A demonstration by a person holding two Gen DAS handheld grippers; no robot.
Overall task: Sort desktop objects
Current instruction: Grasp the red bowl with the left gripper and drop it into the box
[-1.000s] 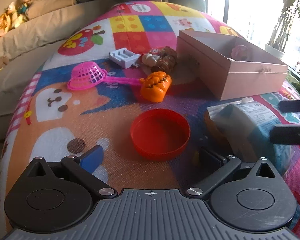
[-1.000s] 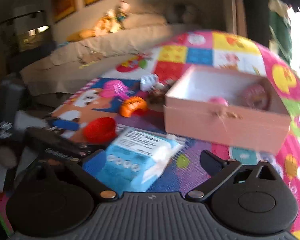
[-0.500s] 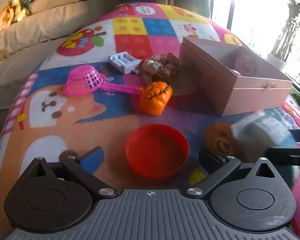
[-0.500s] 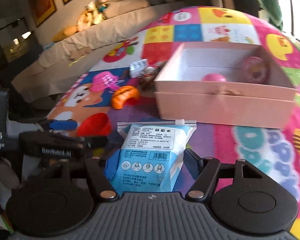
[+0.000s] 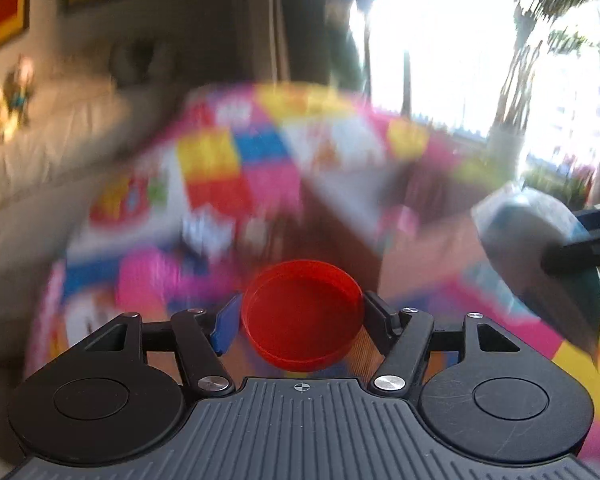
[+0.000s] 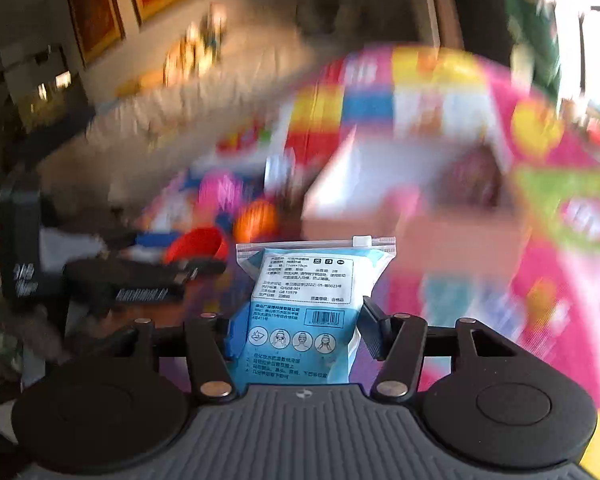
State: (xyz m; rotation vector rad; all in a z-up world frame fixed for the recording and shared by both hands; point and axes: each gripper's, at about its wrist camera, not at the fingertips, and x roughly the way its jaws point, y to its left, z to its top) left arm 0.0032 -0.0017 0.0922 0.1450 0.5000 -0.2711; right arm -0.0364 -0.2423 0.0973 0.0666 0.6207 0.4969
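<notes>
Between the closing jaws of the left gripper (image 5: 300, 316), a red lid (image 5: 302, 316) sits clamped; the right gripper (image 6: 298, 326), jaws closing, squeezes a blue wipes pack (image 6: 306, 308). Both want level carrying toward the pink box (image 6: 440, 240) ahead.

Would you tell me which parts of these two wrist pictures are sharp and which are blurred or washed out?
Left wrist view: the red lid between the fingers is sharp, the colourful mat is streaked with motion blur, and the window is blown out white. Right wrist view: the blue packet is crisp enough to show print, while the pink box behind is smeared.
</notes>
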